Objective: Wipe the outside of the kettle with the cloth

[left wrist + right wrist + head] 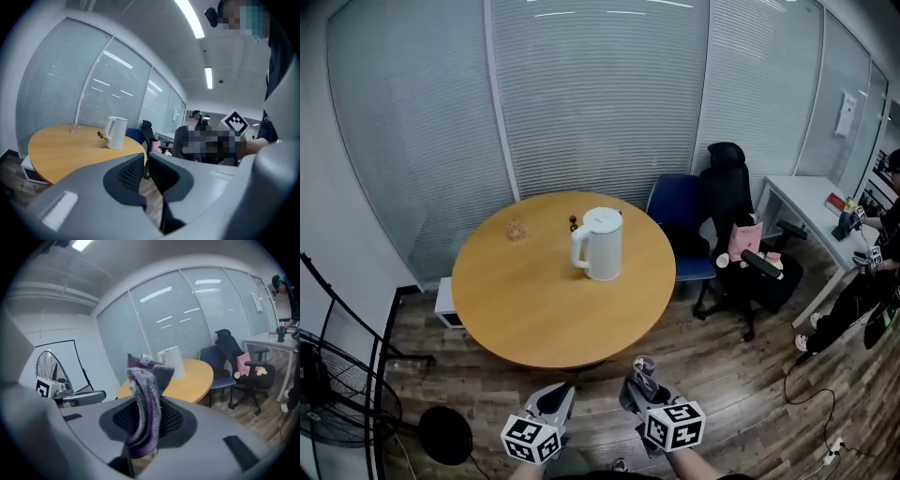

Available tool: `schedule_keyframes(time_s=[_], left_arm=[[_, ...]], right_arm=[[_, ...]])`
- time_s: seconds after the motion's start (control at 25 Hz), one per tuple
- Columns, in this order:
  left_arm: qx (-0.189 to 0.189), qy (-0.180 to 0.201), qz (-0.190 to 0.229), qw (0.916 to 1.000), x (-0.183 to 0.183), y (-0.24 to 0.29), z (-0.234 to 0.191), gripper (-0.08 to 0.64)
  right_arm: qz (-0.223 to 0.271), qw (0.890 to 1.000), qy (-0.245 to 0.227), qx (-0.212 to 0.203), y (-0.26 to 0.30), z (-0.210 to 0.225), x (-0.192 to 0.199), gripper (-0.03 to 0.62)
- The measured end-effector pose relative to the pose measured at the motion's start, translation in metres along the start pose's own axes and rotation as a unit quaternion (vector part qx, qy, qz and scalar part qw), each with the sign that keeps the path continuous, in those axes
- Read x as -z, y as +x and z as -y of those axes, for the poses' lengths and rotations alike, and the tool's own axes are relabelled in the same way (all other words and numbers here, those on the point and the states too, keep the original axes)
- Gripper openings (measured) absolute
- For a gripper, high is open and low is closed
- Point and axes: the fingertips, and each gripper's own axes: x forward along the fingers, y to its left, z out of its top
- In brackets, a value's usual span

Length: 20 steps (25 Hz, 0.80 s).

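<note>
The wiping is not yet starting. The kettle (600,244) is standing upright near the middle of the round worktop (534,319), lid down, with nothing touching it. The right gripper (639,380) is hovering well short of the kettle, off the worktop's near edge, its fingers clamping a purple-grey cloth (143,390) that is sticking up between them. The left gripper (146,164) is hanging just as far from the kettle, its fingers pressed together and holding nothing. So the cloth is in hand, and seemingly the whole job is waiting: reaching the kettle and rubbing its sides. With the lid shut, the kettle is hiding whatever it holds. A small clear glass (517,229) is sitting behind and left of the kettle, its contents too small to tell.
</note>
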Motion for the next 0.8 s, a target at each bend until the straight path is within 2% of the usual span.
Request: schedule_keyframes(time_s=[0.16,0.24,0.52,0.8], left_arm=[[-0.006,-0.002,0.003,1.0000,-0.007,0.013,-0.016,0.030],[-0.001,-0.003,0.002,1.0000,-0.011,0.026,-0.026,0.129],[0.019,-0.012,-0.004,0.9997,-0.025,0.070,-0.087,0.133],[0.050,-0.004,-0.009,0.9987,-0.054,0.110,-0.150,0.133]], right_arm=[[0.003,1.000,0.005,-0.004,0.017,0.006,-0.011,0.097],[0.003,1.000,0.004,-0.002,0.030,0.011,-0.016,0.097],[-0.001,0.999,0.022,0.031,0.089,0.026,-0.035,0.097],[0.020,0.997,0.039,0.069,0.146,0.031,-0.072,0.097]])
